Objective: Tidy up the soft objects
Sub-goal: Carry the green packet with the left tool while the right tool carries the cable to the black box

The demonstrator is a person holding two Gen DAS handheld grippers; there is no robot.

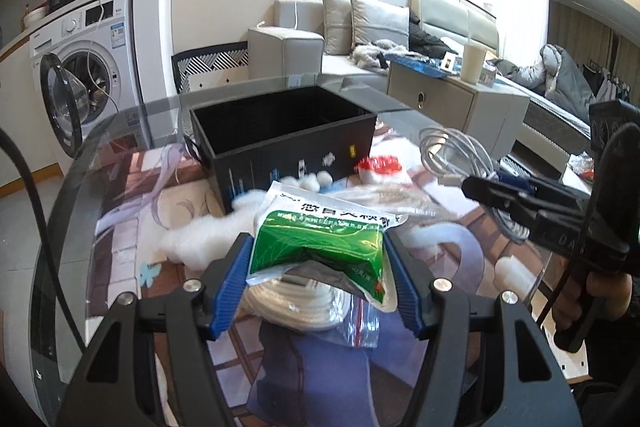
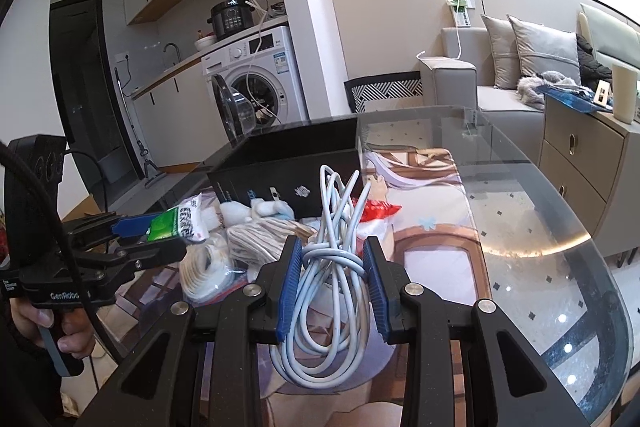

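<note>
The left claw (image 1: 318, 259) is clenched on a green-and-white packet (image 1: 320, 239), its 2 blue pads pressing the packet's sides. Under the packet hangs a clear zip bag (image 1: 320, 307) with a coil of white tube inside; it seems to hang with the packet, though the view does not show how they join. In the right wrist view the packet is clear of the table (image 2: 540, 247).

The right claw (image 2: 332, 269) is clamped tight on a bundle of grey cable (image 2: 332, 255), gripping the knotted middle (loops stick up above the pads and sag below them).

A black box (image 1: 280, 143), open on top and empty as far as can be seen, stands near the table's far edge. Along its near wall lie white cotton stuffing (image 1: 200, 239), small white fluffy balls (image 1: 316, 181) and a red-and-white wrapper (image 1: 378, 167). In the right wrist view a beige striped cloth roll (image 2: 260, 239) lies beside them, between the box and the right claw. The table is glass, over a printed mat (image 2: 432, 211).

A hand (image 2: 48, 323) grips the left claw's handle at the lower left of the right wrist view.
</note>
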